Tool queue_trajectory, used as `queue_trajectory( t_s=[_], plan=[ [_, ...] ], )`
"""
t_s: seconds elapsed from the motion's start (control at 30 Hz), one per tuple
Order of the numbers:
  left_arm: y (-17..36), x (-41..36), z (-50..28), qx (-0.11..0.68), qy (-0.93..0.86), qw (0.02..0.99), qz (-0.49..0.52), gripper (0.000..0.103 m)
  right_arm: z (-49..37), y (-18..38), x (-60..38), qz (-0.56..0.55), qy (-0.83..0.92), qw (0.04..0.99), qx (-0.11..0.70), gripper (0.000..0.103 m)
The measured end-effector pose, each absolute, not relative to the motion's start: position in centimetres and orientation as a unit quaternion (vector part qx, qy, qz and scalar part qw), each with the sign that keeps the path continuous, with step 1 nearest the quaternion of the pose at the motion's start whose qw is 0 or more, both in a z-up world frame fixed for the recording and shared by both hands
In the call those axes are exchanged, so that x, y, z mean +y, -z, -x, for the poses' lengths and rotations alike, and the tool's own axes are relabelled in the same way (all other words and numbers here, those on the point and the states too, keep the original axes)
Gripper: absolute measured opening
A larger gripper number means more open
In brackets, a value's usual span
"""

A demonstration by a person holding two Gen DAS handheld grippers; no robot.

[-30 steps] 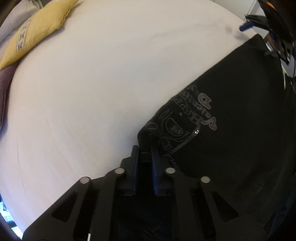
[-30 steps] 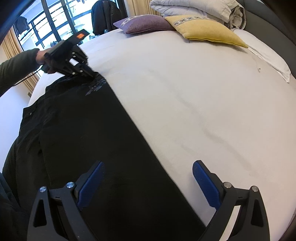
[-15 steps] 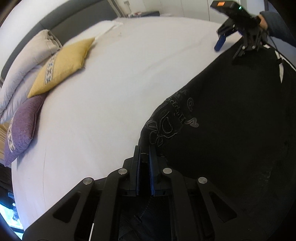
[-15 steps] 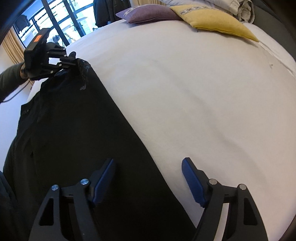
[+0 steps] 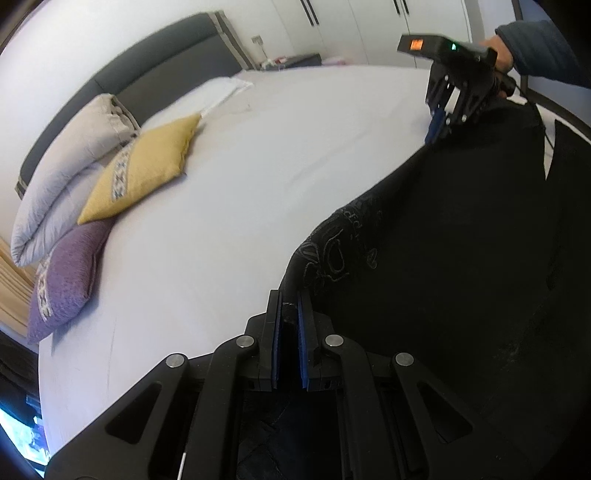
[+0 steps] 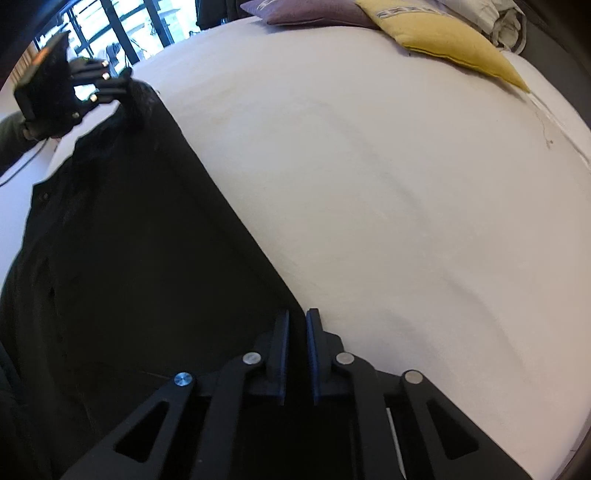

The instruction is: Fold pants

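Black pants [image 5: 424, 280] with grey embroidery lie along the near side of a white bed [image 5: 258, 192]. My left gripper [image 5: 289, 306] is shut on one corner of the pants and lifts it off the bed. My right gripper [image 6: 296, 317] is shut on the opposite corner of the same edge of the pants [image 6: 129, 240]. Each gripper shows in the other's view: the right one [image 5: 437, 127] at the top right, the left one [image 6: 110, 86] at the top left, both holding the cloth up.
A yellow cushion [image 5: 144, 170], a purple cushion [image 5: 66, 273] and folded white bedding [image 5: 66, 170] lie at the head of the bed by a dark headboard [image 5: 166, 62]. Windows [image 6: 122, 26] stand beyond the left gripper. The yellow cushion [image 6: 443, 37] also shows in the right wrist view.
My right gripper went from wide open to shut on the pants' edge. Both grippers have risen, lifting the pants' edge off the bed.
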State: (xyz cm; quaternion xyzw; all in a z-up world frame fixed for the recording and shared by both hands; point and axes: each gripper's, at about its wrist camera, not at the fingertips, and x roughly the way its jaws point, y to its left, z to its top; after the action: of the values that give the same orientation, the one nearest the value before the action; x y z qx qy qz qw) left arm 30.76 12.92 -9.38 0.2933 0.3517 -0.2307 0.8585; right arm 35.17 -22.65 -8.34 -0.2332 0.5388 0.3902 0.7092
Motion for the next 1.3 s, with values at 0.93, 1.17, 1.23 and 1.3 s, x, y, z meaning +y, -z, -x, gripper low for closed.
queue_trajectory(
  t_s=[0.93,1.17,1.23,1.3],
  plan=[
    [1.7,14.3,-16.0,0.261,0.216,0.907,-0.250,0.006,-18.3,-3.5,-21.2,0.288,-0.378,0.779,0.408,0.003],
    [1.0,14.0,-6.8,0.258,0.224,0.905,-0.254,0.006,-9.5,-4.1,-20.6,0.282,-0.375,0.786,0.403,0.003],
    [1.2,14.0,-4.1,0.262,0.228,0.905,-0.248,0.006,-7.4,-4.1,-20.6,0.272,-0.372,0.790,0.403,0.003],
    [1.7,14.2,-1.6,0.269,0.231,0.903,-0.244,0.006,-5.5,-3.8,-20.4,0.259,-0.370,0.795,0.405,0.003]
  ],
)
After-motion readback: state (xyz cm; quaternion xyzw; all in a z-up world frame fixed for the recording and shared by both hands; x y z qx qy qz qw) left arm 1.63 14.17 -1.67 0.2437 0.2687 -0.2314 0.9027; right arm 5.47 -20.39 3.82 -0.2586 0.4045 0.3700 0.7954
